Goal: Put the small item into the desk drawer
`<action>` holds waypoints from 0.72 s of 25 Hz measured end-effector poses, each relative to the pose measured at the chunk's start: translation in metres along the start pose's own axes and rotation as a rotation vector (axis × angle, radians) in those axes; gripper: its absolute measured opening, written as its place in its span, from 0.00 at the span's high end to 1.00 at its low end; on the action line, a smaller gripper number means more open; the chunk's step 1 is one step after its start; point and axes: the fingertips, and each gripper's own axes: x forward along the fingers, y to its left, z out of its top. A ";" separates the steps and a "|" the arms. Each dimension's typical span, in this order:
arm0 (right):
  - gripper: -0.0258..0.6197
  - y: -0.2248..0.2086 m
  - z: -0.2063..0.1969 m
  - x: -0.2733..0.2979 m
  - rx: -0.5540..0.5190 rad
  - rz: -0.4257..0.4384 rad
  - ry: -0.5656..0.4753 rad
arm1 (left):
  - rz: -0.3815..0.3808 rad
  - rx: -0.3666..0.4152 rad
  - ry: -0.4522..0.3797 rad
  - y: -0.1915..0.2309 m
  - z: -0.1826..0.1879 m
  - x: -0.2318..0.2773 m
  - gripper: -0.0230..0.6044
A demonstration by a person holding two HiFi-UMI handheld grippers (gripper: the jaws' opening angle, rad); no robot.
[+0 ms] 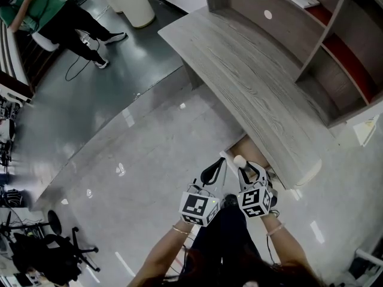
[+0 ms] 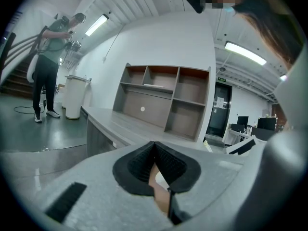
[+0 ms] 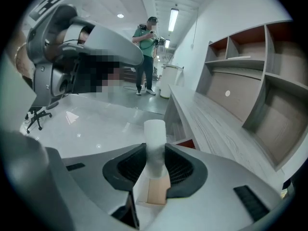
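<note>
My right gripper (image 1: 244, 167) is shut on a small white cylinder (image 1: 239, 159), which stands up out of the black pads (image 3: 155, 143). It hangs just in front of the near edge of the grey wooden desk (image 1: 251, 82). A tan opening (image 1: 248, 148) shows under that edge, right beyond the cylinder; I cannot tell whether it is the drawer. My left gripper (image 1: 220, 161) is close beside the right one, on its left. In the left gripper view its pads (image 2: 144, 160) meet at the tip with nothing between them.
A shelf hutch (image 1: 335, 52) stands on the desk's far side. A person in a green top (image 1: 36, 5) stands at the far left beside floor cables, with a white bin (image 1: 128, 2) near them. A black office chair (image 1: 54, 250) is at the lower left.
</note>
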 end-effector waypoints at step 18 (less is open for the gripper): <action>0.79 0.003 -0.062 0.057 -0.059 0.018 0.120 | 0.018 -0.001 -0.005 0.006 -0.048 0.015 0.94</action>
